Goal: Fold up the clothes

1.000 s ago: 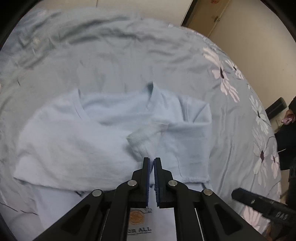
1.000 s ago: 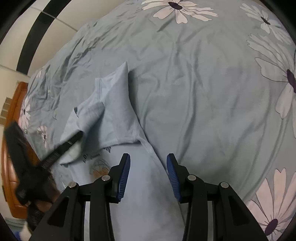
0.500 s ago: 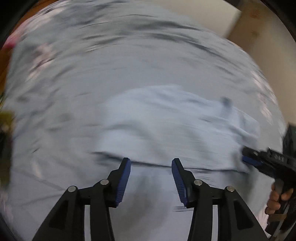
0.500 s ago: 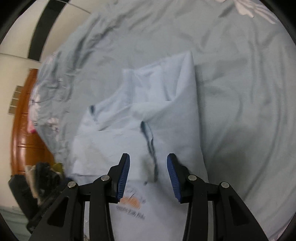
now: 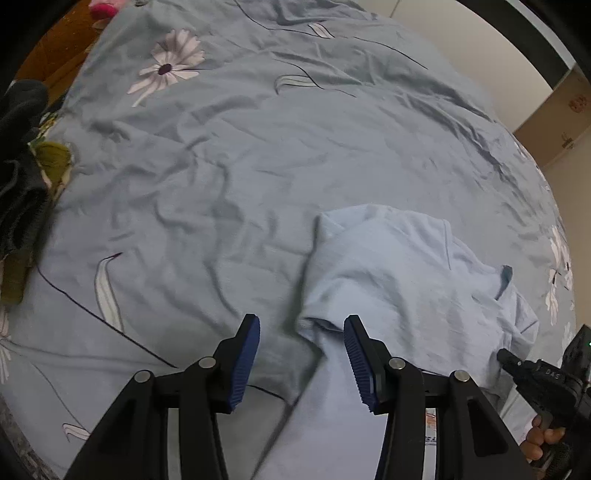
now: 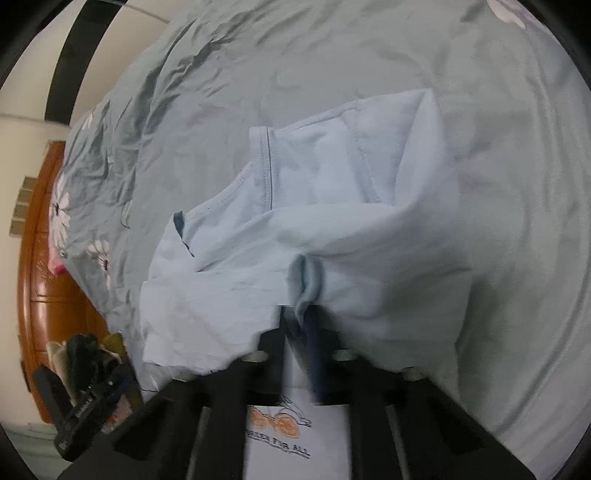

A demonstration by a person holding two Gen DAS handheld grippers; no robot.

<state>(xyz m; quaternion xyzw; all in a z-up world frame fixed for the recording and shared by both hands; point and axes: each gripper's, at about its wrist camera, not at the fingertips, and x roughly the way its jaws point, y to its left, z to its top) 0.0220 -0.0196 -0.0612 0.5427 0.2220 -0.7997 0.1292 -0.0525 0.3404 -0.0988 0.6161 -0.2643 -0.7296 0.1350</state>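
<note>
the right gripper (image 6: 301,317) is clenching the light blue t-shirt's (image 6: 332,229) folded sleeve; the left gripper (image 5: 301,360) is hanging released, so pulling may be undoing the fold.

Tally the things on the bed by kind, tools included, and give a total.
Light blue T-shirt: 1
Pile of dark and olive clothes at the bed's edge: 1 pile; separate pieces cannot be told apart
Pink item at the far edge: 1
Tools: 2, the left tool and the right tool
Total: 5
</note>
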